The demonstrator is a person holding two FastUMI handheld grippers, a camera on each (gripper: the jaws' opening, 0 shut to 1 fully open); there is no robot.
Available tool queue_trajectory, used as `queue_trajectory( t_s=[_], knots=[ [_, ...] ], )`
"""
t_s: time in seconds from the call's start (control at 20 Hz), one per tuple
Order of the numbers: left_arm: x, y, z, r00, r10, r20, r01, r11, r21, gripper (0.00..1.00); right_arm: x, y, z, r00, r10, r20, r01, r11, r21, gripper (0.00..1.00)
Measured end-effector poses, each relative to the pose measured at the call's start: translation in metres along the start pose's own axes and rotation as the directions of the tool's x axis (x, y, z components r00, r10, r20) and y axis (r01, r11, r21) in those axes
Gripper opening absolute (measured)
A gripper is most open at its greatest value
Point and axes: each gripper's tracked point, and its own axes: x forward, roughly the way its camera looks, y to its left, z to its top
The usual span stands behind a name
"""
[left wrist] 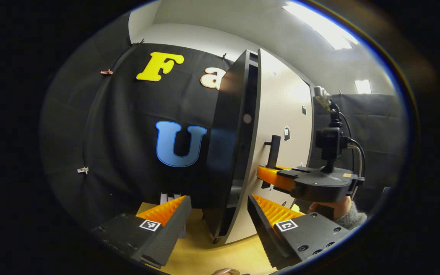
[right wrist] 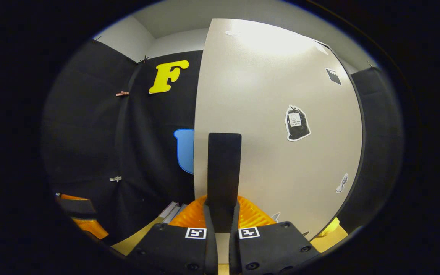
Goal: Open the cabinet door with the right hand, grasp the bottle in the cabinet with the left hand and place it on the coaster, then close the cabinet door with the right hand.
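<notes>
Your right gripper [right wrist: 222, 229] has its fingers pinched on the door handle [right wrist: 224, 172], the dark upright bar on the pale cabinet door [right wrist: 273, 114], and in the left gripper view you can see that same gripper [left wrist: 271, 177] reaching in level to the handle [left wrist: 273, 152], held by a hand [left wrist: 336, 208] in a grey sleeve. The door stands partly swung out: its edge is turned toward your left gripper, and a dark gap shows between it and the cabinet [left wrist: 229, 152] body. So judge the first step as under way, not finished; the opening looks too narrow yet for a reach inside. Your left gripper [left wrist: 218, 217] waits low over the yellow surface [left wrist: 224, 256] with its fingers spread wide and nothing between them, pointed at the cabinet's near edge. The bottle is presumably inside the cabinet, hidden by the door and the dark interior; you cannot make it out in either view. The coaster cannot be picked out with any certainty either; a small yellow thing [right wrist: 329, 227] sits beyond the door's lower right corner in the right gripper view, but what it is you cannot tell. Left to do: swing the door fully clear, take the bottle with the left, set it on the coaster, then shut the door with the right.
</notes>
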Motion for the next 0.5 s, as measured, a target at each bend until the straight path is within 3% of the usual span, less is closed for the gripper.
queue_trajectory(
  t_s=[0.25,0.5],
  knots=[
    [-0.011,-0.031,0.002,0.997,-0.072,0.011,0.072,0.997,0.025,0.93,-0.041,-0.005,0.005,0.999,0.031,-0.021,-0.031,0.999,0.026,0.15],
    [-0.013,-0.072,-0.005,0.989,-0.151,-0.002,0.151,0.988,0.028,0.93,-0.093,-0.029,0.007,1.0,0.001,-0.015,0.0,0.999,0.035,0.16]
  ],
)
